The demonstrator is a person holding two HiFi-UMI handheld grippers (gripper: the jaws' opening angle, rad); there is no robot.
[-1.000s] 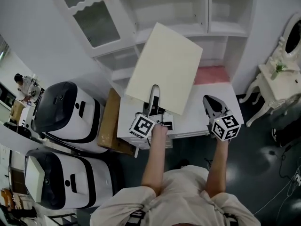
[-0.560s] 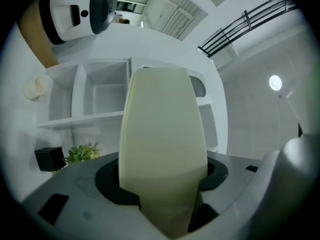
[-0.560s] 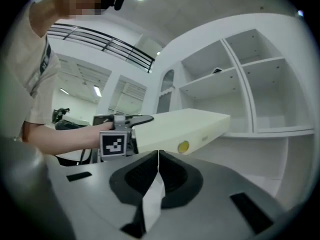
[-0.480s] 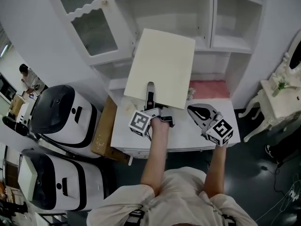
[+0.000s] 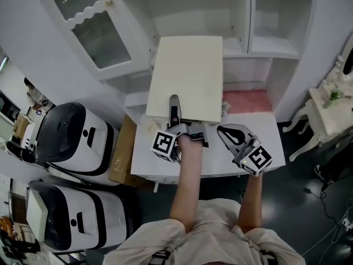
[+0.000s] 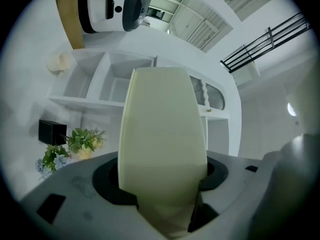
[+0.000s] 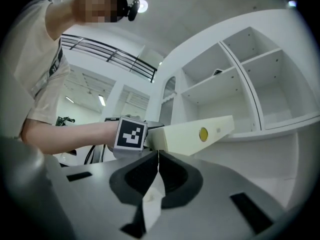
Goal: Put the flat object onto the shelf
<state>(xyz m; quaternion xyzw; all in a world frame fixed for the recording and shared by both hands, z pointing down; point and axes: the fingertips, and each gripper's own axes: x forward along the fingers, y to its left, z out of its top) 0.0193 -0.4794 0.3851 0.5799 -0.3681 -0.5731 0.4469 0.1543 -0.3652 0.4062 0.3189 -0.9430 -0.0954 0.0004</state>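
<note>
The flat object (image 5: pixel 187 76) is a cream rectangular box, held up in front of the white shelf unit (image 5: pixel 265 53). Its far edge reaches the level of a middle shelf board. My left gripper (image 5: pixel 175 112) is shut on the box's near edge, one finger lying on its top face. In the left gripper view the box (image 6: pixel 162 134) fills the space between the jaws of the left gripper (image 6: pixel 165 204). My right gripper (image 5: pixel 225 131) hangs to the right of the box, shut and empty. In the right gripper view the box (image 7: pixel 195 133) passes above the right gripper (image 7: pixel 158 156), before open shelf compartments (image 7: pixel 280 129).
Below the grippers stands a white table (image 5: pixel 220 164) with a pink cloth (image 5: pixel 248 101) at its back. Two white-and-black machines (image 5: pixel 77 137) (image 5: pixel 71 214) and a cardboard box (image 5: pixel 121 153) stand at the left. A glass cabinet door (image 5: pixel 94 21) hangs open at upper left.
The left gripper has carried the box forward toward the shelf and turned it square to the unit. The right gripper has drifted a little left and stays shut.
</note>
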